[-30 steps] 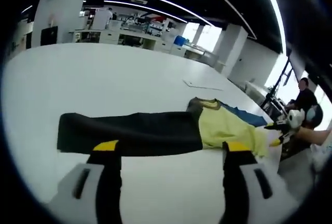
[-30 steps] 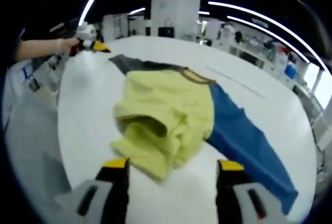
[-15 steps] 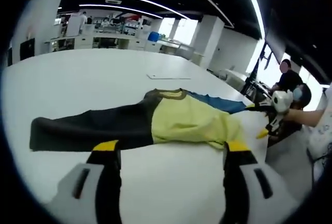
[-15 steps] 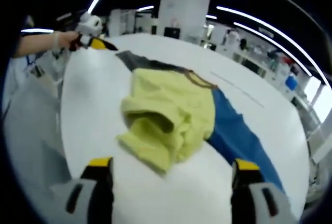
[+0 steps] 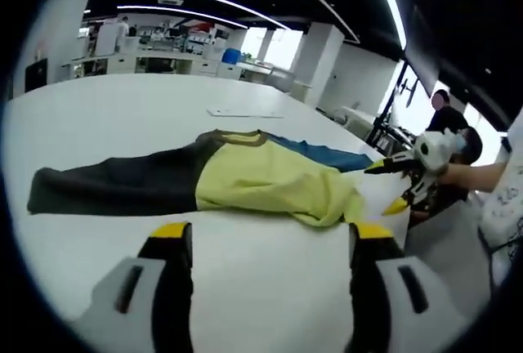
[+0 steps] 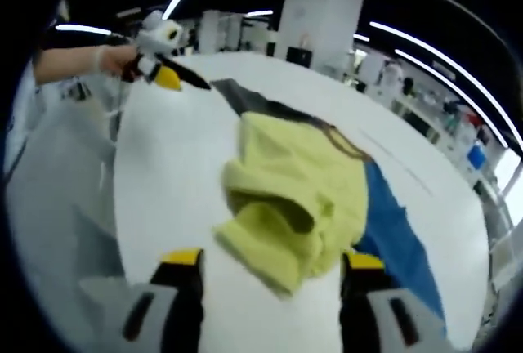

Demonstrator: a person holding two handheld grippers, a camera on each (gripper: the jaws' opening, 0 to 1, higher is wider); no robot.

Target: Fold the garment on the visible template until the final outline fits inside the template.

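A long-sleeved garment lies flat on the white table (image 5: pixel 114 104): yellow body (image 5: pixel 265 180), dark sleeve (image 5: pixel 106 189) stretched left, blue sleeve (image 5: pixel 323 155) behind. My left gripper (image 5: pixel 270 234) stands open just short of it, nothing between its jaws. In the right gripper view the yellow body (image 6: pixel 298 194) is bunched at its near hem, with the blue sleeve (image 6: pixel 396 230) to the right and the dark sleeve (image 6: pixel 245 96) far off. My right gripper (image 6: pixel 274 261) is open in front of that hem. Each gripper appears in the other's view: right (image 5: pixel 404 183), left (image 6: pixel 167 71).
A thin flat rectangle (image 5: pixel 245 113) lies on the table beyond the garment. The table edge (image 6: pixel 114 206) runs close beside the right gripper, with floor below. A seated person (image 5: pixel 458 136) and benches with equipment (image 5: pixel 155 51) stand in the background.
Both cameras have shifted; the garment itself lies as before. The right gripper has come closer to the bunched yellow hem, and the left gripper now points nearer the dark sleeve.
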